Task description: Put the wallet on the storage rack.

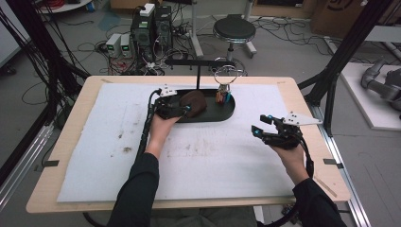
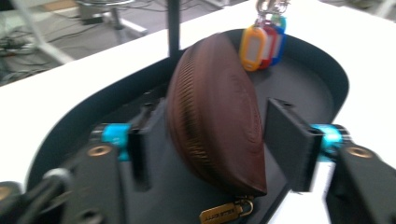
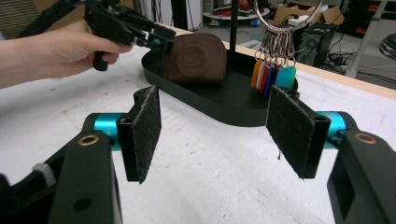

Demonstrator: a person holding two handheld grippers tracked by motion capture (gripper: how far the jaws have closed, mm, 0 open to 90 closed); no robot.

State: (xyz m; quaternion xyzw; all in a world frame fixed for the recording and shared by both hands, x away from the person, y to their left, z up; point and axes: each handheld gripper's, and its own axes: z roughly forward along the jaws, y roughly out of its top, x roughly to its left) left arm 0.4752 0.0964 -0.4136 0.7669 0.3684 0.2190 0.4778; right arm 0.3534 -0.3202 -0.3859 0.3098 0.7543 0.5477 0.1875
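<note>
- Brown pouch (image 2: 215,116) stands in the black tray (image 2: 327,79), keys (image 2: 261,44) at its 1 o'clock.
- Left gripper (image 2: 217,140) jaws spread around the pouch, apart from it.
- Right gripper (image 3: 219,133) jaws spread, empty.

Pouch (image 2: 219,112): brown leather look, ribbed edge, embossed face, brass-coloured zip pull; between left gripper (image 2: 212,142) pads. Tray (image 2: 327,79): matt black. Key tags (image 2: 261,44) beyond: glossy plastic. Mat (image 3: 224,172) under right gripper (image 3: 217,135): white, rough, fibrous

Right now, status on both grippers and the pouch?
Left gripper open, jaws straddling brown pouch in black tray, pads clear. Right gripper open, empty. Key tags hang beside pouch.
</note>
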